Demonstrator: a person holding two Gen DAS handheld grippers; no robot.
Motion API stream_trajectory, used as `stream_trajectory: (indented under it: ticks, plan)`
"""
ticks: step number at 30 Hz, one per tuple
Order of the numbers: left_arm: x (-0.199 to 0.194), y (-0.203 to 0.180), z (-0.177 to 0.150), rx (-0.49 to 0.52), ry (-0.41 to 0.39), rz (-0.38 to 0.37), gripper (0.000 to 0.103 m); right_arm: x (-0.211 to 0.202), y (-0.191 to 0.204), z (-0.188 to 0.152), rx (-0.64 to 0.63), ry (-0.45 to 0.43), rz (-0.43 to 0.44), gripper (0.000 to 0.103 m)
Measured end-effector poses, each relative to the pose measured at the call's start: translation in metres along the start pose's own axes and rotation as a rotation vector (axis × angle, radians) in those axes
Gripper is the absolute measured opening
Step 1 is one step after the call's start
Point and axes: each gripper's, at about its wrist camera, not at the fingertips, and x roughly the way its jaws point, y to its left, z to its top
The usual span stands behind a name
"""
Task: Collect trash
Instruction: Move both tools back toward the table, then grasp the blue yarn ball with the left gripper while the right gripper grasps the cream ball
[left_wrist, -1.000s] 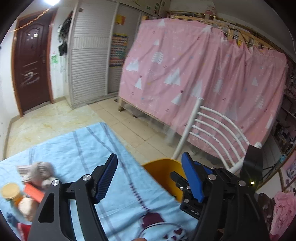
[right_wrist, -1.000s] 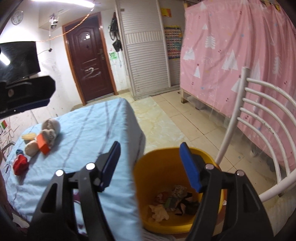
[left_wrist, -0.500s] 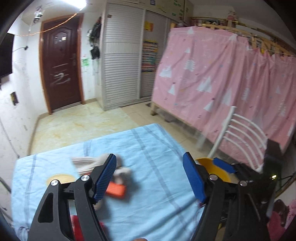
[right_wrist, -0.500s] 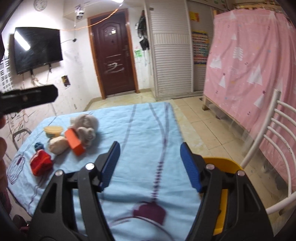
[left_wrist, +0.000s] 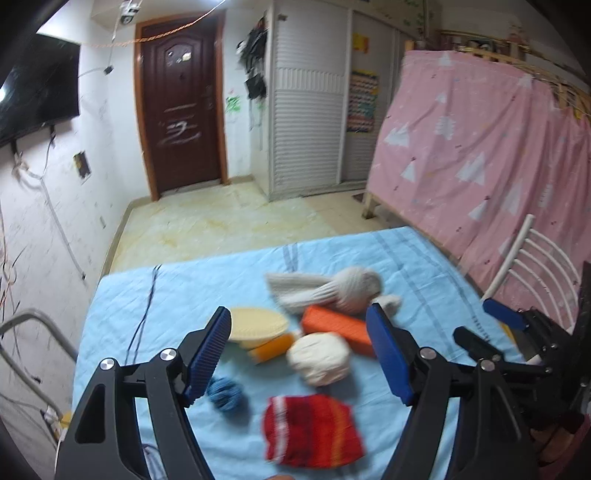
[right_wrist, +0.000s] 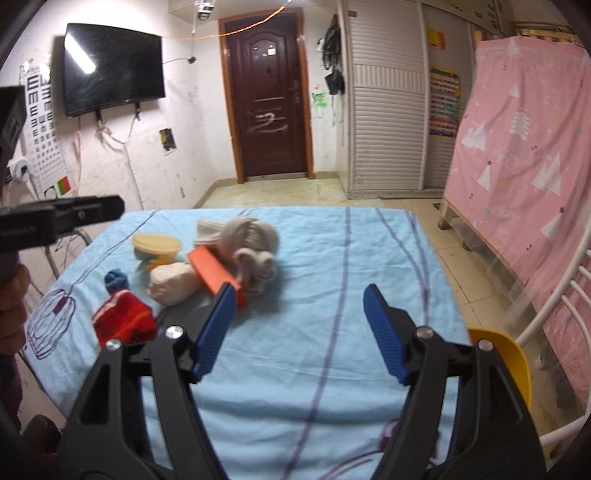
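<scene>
Blue-padded left claw (left_wrist: 299, 354) (gaping, empty) tilts down over red knit (left_wrist: 312, 430).

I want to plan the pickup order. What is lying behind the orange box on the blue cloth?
Behind the orange box, touching it, lies a bundle of grey-white knitted cloth. The part of the bundle low behind the box is covered, so anything tucked under there cannot be seen.

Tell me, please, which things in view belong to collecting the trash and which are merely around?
Job: red knit piece, blue yarn ball, orange box, cream lump, grey knit bundle, lidded tub, yellow bin.

Around: television, door, white chair, pink curtain.
</scene>
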Motion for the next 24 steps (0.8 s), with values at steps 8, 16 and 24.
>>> stream_trajectory:
  ticks: [8,16,24]
  plan:
    - [0.013,0.033,-0.023,-0.040,0.055,0.050,0.068,0.016,0.035,0.007,-0.048,0.019,0.050,0.069]
    - [0.033,0.049,-0.041,-0.019,0.138,0.079,0.068,0.032,0.067,0.011,-0.090,0.047,0.092,0.069]
    - [0.057,0.056,-0.059,-0.019,0.231,0.064,0.067,0.045,0.084,0.011,-0.114,0.079,0.115,0.069]
